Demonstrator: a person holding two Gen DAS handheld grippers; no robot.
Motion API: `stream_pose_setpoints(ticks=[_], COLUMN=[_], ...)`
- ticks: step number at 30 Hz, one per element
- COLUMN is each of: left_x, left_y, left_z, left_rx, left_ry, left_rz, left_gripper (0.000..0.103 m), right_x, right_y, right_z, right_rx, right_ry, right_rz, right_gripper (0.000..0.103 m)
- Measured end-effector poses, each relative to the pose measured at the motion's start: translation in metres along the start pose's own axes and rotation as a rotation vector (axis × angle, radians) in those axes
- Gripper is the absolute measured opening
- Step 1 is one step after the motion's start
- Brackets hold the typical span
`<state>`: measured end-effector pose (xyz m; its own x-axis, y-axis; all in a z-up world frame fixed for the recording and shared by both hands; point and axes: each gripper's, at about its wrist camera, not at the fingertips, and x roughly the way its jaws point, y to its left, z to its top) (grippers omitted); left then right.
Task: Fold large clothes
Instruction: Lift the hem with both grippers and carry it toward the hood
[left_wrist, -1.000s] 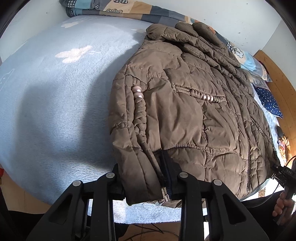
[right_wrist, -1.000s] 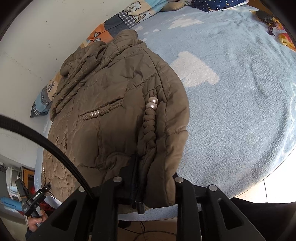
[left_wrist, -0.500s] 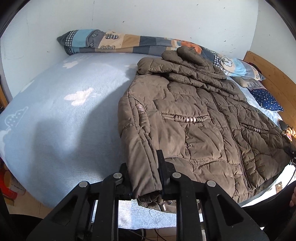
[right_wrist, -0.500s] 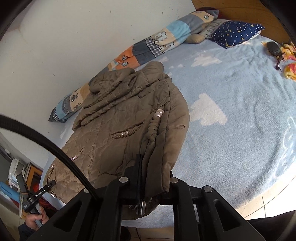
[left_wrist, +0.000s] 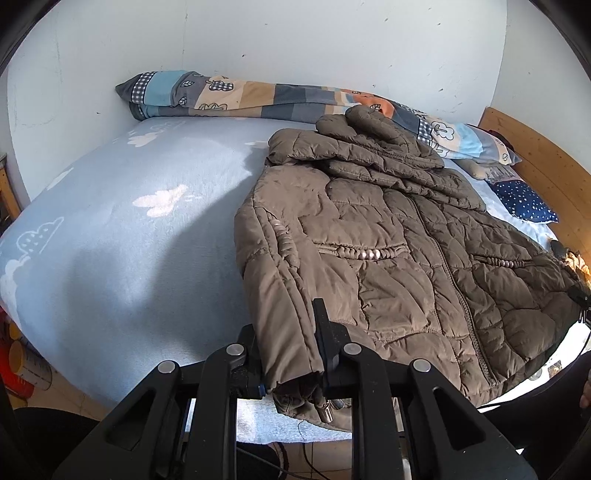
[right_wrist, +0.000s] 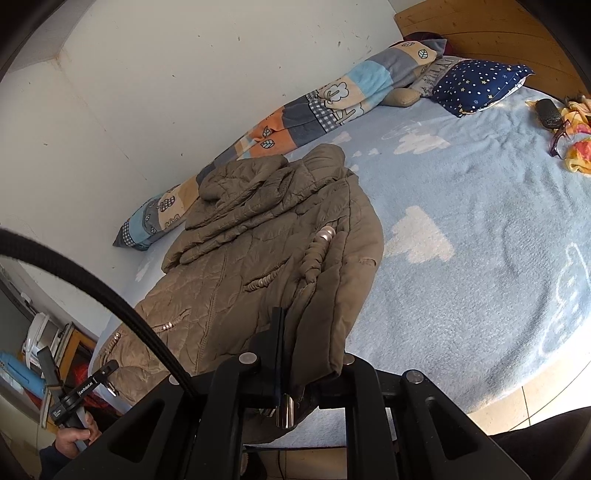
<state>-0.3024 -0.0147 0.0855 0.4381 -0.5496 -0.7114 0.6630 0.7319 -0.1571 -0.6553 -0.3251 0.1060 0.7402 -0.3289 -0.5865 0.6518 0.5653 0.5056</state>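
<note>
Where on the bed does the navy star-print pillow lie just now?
The navy star-print pillow lies at the bed's head by the wooden headboard, beside the patchwork quilt along the wall, well clear of the brown jacket.

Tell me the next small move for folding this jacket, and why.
Probably lift the near hem slightly and carry it forward toward the hood. The left gripper and the right gripper each have their jaws shut on the jacket at the bed's near edge, a side looks folded in, and the body lies flat at full length ahead.
</note>
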Motion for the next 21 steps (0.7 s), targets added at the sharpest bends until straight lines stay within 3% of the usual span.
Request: stream_pose_setpoints(ticks=[21], left_x=[-0.0007], left_y=[-0.005], left_z=[0.002], left_rx=[0.021], left_ry=[-0.011], left_rz=[0.029], left_gripper=[0.018], right_x=[0.0056], right_y=[-0.003], right_z=[0.0025], right_rx=[0.007], right_ry=[0.007], right_rz=[-0.005], right_gripper=[0.012])
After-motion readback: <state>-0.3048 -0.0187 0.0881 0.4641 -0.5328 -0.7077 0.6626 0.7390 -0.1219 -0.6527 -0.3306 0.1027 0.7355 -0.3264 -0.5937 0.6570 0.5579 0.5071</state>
